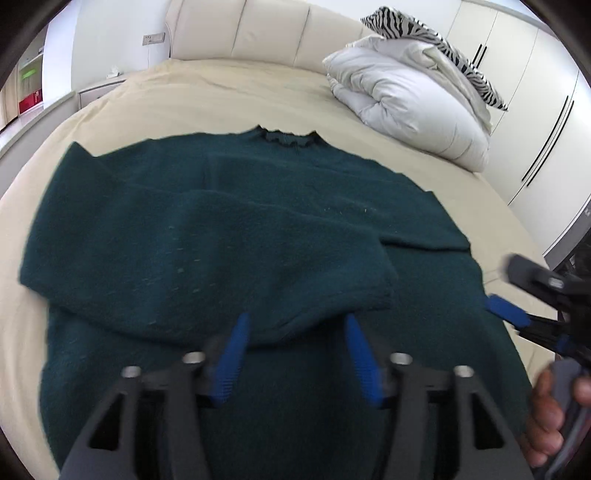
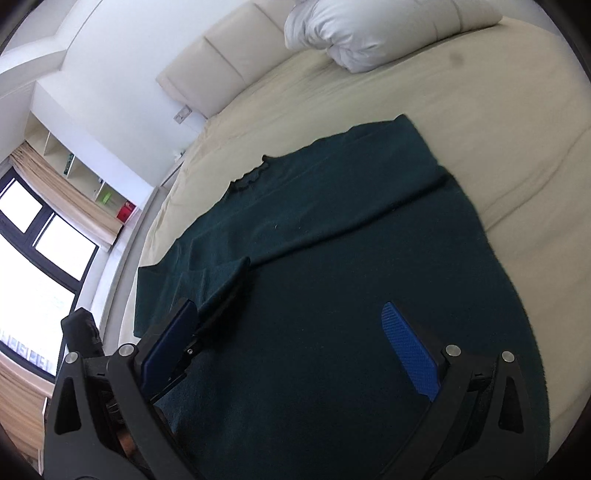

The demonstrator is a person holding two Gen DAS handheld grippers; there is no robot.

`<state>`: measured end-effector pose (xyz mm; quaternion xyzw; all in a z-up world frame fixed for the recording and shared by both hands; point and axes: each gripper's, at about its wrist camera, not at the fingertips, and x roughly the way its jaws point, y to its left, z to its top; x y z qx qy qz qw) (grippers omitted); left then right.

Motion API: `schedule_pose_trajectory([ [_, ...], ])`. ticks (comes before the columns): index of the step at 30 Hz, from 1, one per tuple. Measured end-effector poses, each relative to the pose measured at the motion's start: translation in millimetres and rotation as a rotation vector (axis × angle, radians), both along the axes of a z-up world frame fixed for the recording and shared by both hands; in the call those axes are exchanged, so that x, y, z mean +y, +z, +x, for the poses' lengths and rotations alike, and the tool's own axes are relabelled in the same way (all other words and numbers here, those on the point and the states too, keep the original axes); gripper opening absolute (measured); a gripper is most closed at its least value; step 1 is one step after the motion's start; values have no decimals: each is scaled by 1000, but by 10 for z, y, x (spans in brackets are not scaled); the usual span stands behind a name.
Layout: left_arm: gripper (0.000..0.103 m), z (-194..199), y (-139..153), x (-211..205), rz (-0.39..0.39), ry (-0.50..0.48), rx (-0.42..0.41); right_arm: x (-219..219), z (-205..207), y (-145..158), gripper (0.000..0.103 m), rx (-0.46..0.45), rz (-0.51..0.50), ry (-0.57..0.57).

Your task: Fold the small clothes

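Observation:
A dark green knit sweater (image 1: 258,229) lies flat on the bed, collar (image 1: 290,138) away from me, with both sleeves folded across its body. It also shows in the right wrist view (image 2: 332,258). My left gripper (image 1: 297,321) is open and empty, hovering just above the cuff of the folded sleeve (image 1: 325,306). My right gripper (image 2: 291,314) is open and empty over the sweater's lower part; it also shows at the right edge of the left wrist view (image 1: 506,308), near the sweater's right side.
The beige bed sheet (image 1: 229,96) surrounds the sweater. A folded white duvet (image 1: 406,99) with a zebra-print pillow (image 1: 424,33) sits at the far right by the cream headboard (image 1: 258,29). White wardrobes (image 1: 535,110) stand right; a window (image 2: 44,240) is left.

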<state>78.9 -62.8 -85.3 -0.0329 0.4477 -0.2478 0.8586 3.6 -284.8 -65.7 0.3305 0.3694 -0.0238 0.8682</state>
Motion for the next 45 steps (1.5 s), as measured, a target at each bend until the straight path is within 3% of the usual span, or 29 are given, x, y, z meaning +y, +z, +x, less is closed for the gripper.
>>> schedule_pose_trajectory([
  [4,73,-100,164,343,-91,21,-3,184,415,-152,92,48,39,101],
  [5,73,-96,183,464,-115,38,1,247,552,-196,82,55,47,136],
  [6,73,-94,197,526,-130,52,2,302,656,-234,79,65,51,159],
  [8,73,-63,220,773,-176,103,13,372,884,-391,61,139,42,166],
  [10,73,-1,223,1009,-218,156,24,410,1010,-503,55,177,32,156],
  [12,73,32,215,1203,-232,196,28,478,1075,-508,44,186,-32,153],
  [16,72,131,248,1514,-267,267,22,720,1167,-431,12,193,-159,211],
  [17,72,158,269,1588,-279,284,18,764,1168,-392,9,186,-200,225],
  [26,72,504,426,1789,-306,373,-17,1009,1144,553,7,-13,-470,307],
  [32,77,795,399,1701,-259,371,-26,560,1261,900,7,-121,-463,258],
  [34,77,943,287,1625,-238,367,3,337,1369,839,7,-96,-462,223],
  [39,77,1226,56,1501,-177,367,69,-313,1705,53,7,91,-325,161],
  [42,77,1392,-24,1419,-121,365,81,-366,1709,-228,10,116,-273,175],
  [45,77,1589,-91,1341,-77,356,94,-414,1683,-313,11,111,-215,164],
])
